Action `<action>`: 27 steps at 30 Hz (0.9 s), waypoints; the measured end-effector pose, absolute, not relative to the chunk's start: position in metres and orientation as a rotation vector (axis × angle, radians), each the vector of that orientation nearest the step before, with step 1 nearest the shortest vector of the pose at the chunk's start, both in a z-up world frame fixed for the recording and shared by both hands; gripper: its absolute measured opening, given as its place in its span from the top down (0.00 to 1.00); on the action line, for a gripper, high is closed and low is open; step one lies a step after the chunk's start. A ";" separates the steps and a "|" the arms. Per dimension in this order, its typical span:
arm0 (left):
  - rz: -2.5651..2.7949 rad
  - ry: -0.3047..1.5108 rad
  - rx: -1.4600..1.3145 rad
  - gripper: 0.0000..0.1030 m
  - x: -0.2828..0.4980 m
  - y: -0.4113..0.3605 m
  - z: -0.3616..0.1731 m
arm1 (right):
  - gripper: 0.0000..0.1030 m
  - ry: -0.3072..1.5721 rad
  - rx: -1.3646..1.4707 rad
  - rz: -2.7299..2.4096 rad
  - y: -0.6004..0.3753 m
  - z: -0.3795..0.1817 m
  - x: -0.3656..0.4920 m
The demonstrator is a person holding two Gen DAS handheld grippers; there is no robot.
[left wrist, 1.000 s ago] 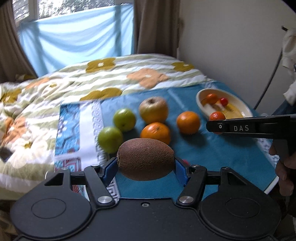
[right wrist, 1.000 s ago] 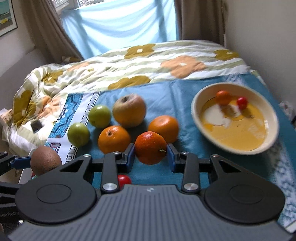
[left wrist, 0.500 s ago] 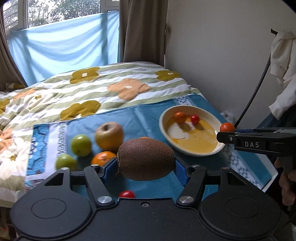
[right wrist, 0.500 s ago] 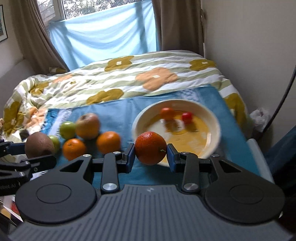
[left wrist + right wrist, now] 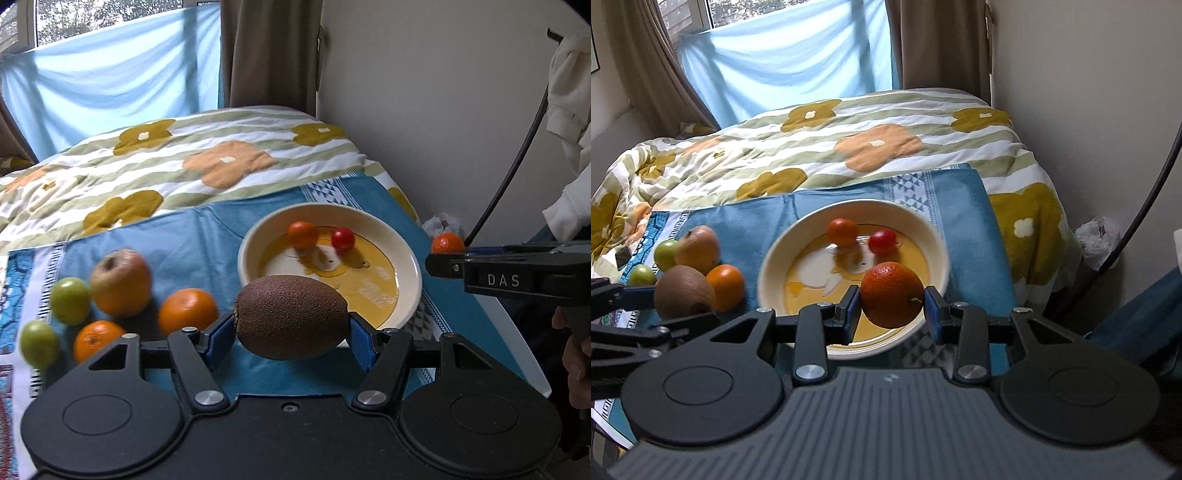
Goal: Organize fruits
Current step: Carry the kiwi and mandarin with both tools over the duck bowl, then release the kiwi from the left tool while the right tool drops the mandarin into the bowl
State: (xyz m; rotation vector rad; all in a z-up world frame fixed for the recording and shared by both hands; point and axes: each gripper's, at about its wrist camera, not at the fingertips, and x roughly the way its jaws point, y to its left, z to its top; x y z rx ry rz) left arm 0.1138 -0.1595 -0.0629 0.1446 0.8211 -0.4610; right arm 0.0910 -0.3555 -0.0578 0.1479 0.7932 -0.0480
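Gripping a fuzzy brown kiwi (image 5: 291,316) end to end between blue pads, with the left gripper (image 5: 291,332) half open around the fruit and held just short of the near rim of a cream bowl (image 5: 408,266) with a yellow floor. Clamped in the right gripper (image 5: 891,308), jaws narrow on its sides: a deep orange, pebbled mandarin (image 5: 892,294) with a green stem nub, hanging over the bowl's near edge. Already inside, at the far side: a small orange tomato (image 5: 303,233) and a red cherry tomato (image 5: 342,239). Left on the blue patterned cloth (image 5: 207,236) to the left of the bowl: a russet apple (image 5: 120,282), two oranges (image 5: 188,310) and two green fruits (image 5: 69,300), blurred. Readable on the side of the right gripper, in white capitals: "DAS" (image 5: 503,280). Spread beyond the cloth: a flower-print quilt (image 5: 221,162).
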 end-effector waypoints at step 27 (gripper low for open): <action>-0.467 0.890 0.227 0.09 0.142 -0.242 -0.112 | 0.50 0.824 0.143 0.061 -0.406 -0.089 0.134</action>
